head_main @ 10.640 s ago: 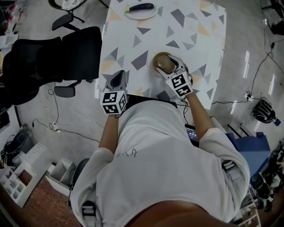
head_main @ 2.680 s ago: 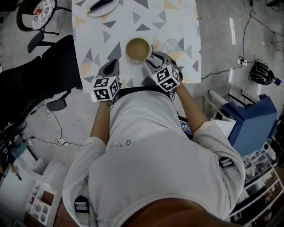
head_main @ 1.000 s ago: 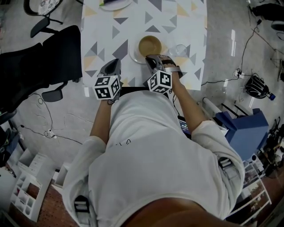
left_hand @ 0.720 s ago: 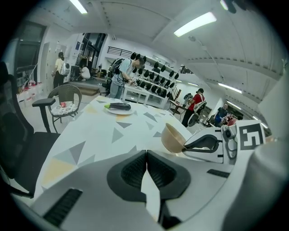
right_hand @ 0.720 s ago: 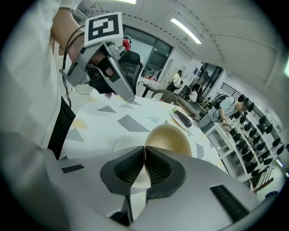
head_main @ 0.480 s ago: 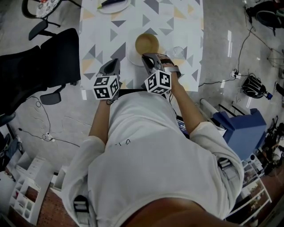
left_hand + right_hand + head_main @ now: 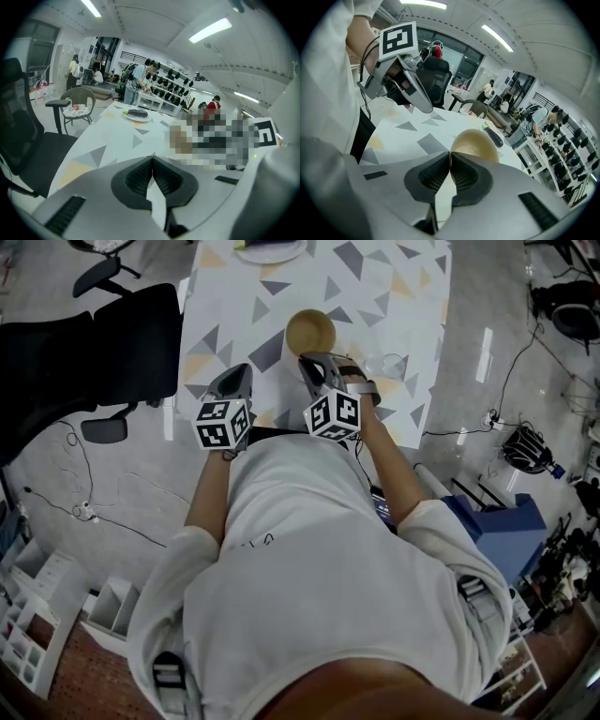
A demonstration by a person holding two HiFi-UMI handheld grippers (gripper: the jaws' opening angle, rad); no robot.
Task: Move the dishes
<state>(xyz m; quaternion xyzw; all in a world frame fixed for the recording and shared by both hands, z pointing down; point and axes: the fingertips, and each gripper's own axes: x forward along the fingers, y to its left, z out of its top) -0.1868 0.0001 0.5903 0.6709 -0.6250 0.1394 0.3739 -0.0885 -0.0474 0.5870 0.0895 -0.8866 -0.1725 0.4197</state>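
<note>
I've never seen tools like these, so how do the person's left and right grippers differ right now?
The right gripper is clamped on the rim of the tan bowl; the left gripper is closed on nothing. The left gripper is over the left side of the table, while the right gripper is nearer its middle. Both carry a cube with square markers.
</note>
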